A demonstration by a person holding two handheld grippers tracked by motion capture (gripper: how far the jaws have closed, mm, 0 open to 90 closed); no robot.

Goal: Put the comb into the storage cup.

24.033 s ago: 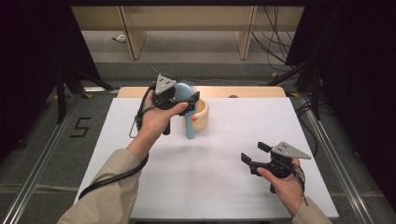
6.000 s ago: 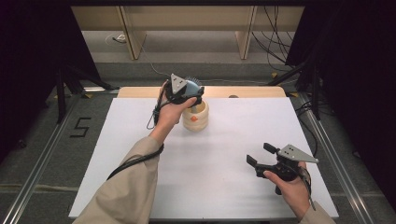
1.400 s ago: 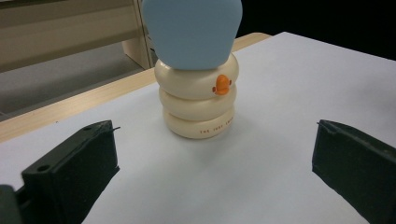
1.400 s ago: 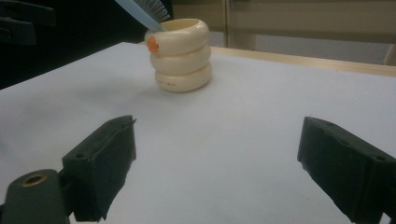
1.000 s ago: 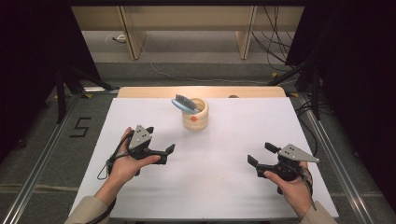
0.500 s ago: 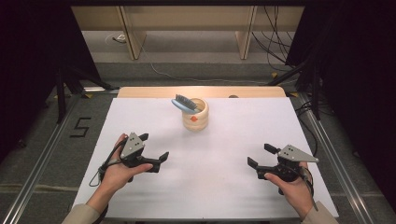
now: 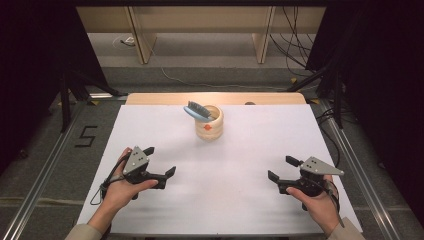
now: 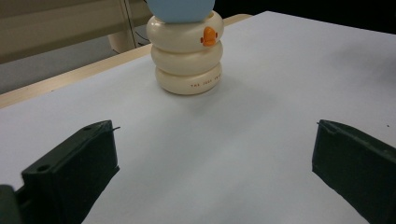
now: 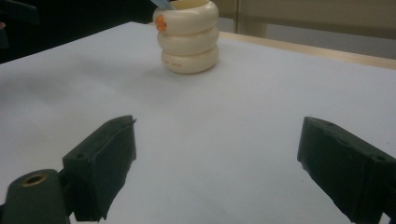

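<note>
My left gripper [image 7: 160,162] and right gripper [image 7: 284,168] are released, empty. Risk: the blue bristled hairbrush [image 7: 196,110] overbalances, tipping the far cream ringed cup [image 7: 209,126].

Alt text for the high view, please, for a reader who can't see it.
A cream ringed cup holding a blue brush stands at the far middle of a white table. Nearer the camera, a person's hands hold the left gripper and right gripper apart, both open and empty.
</note>
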